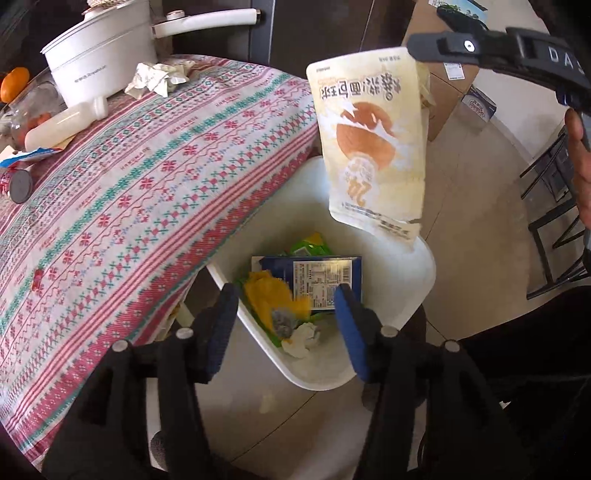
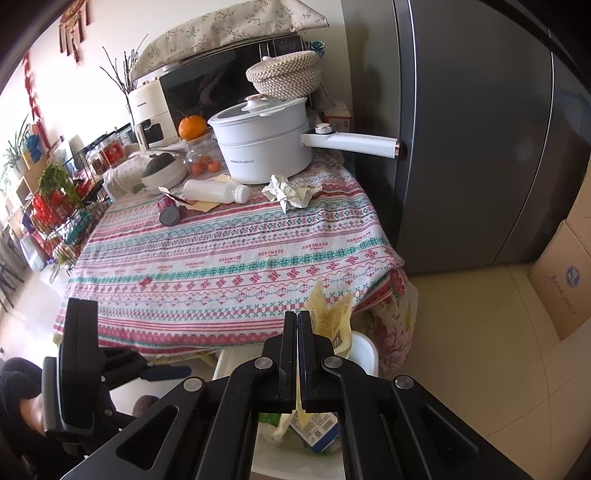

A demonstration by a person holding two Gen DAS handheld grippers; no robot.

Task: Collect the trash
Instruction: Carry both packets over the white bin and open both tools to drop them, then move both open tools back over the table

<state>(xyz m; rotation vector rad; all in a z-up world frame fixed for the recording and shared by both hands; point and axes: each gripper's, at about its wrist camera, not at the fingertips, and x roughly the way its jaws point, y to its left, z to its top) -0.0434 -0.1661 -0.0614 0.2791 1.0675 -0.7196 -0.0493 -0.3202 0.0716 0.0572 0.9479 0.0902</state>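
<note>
Right claw [image 2: 297, 369]: pinching snack bag [image 1: 369, 140], hanging above bin [image 1: 406, 295]. Left claw [image 1: 284, 317]: wide, empty, over bin. Risk: bag overhangs bin rim, may drop onto floor. Crumpled paper [image 2: 288, 192] remains on counter [image 2: 221, 266].

This is a home, most likely the kitchen or dining corner of an apartment. A table with a patterned tablecloth [image 2: 229, 258] carries a white electric cooking pot [image 2: 264, 146], an orange [image 2: 192, 126] and a glass jar [image 2: 202, 160]. Behind it stand a microwave oven [image 2: 207, 83] under a flowered cloth and a small white appliance [image 2: 153, 112]. A tall grey refrigerator [image 2: 461, 129] is beside the table. Red decorations [image 2: 74, 22] hang on the wall, and cardboard boxes [image 2: 565, 280] stand on the tiled floor.
</note>
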